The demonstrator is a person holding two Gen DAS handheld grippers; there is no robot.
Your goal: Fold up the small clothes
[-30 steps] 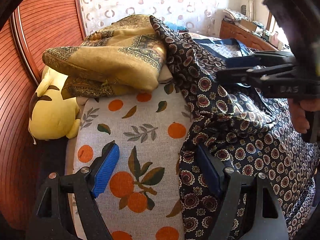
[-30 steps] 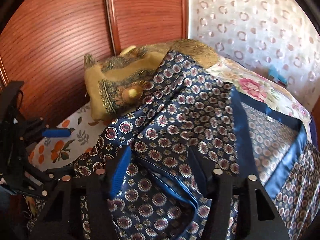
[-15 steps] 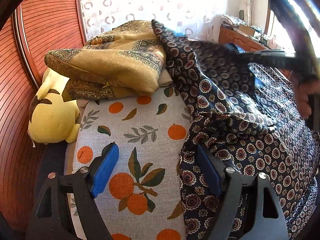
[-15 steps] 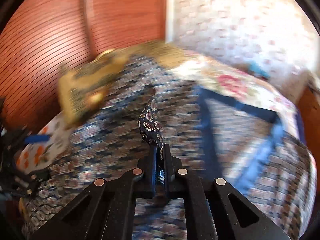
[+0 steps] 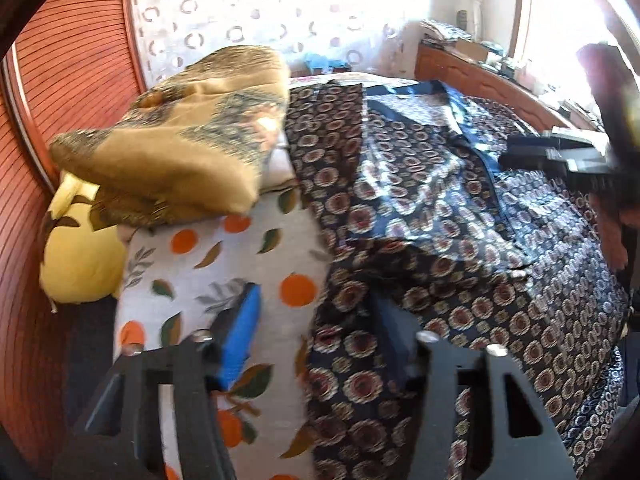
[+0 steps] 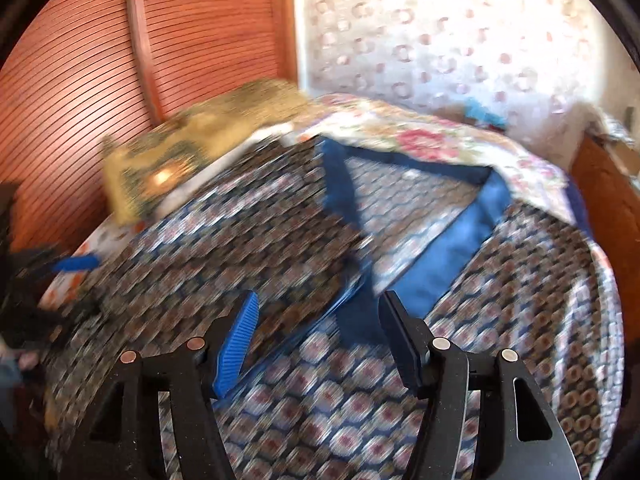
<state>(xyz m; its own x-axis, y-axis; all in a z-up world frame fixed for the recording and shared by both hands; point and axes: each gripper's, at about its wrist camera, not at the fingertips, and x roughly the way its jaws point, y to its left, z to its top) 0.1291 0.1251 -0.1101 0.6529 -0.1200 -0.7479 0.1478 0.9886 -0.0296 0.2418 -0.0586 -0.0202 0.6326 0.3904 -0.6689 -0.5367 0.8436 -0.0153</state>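
Observation:
A navy garment (image 5: 440,240) with round medallions and plain blue trim (image 6: 460,240) lies spread over the bed. My left gripper (image 5: 316,340) hovers at its left edge, jaws closing. That edge runs between the fingers: the blue left pad (image 5: 240,336) is over the orange-print sheet and the right pad over the cloth, neither pressing. My right gripper (image 6: 318,332) is over the garment's middle, jaws opening, with cloth below them and nothing gripped. It also shows at the right of the left wrist view, right gripper (image 5: 560,156).
A folded yellow-brown patterned cloth (image 5: 172,152) sits at the bed's head, with a yellow plush toy (image 5: 80,264) beside the orange-print sheet (image 5: 224,264). A slatted wooden door (image 6: 200,40) stands behind. A floral bedspread (image 6: 420,140) and a wooden dresser (image 5: 480,76) are at the far right.
My right gripper was shut on a fold of the garment half a second ago; it has let go and swung right. The upper flap now lies flatter. My left jaws have narrowed.

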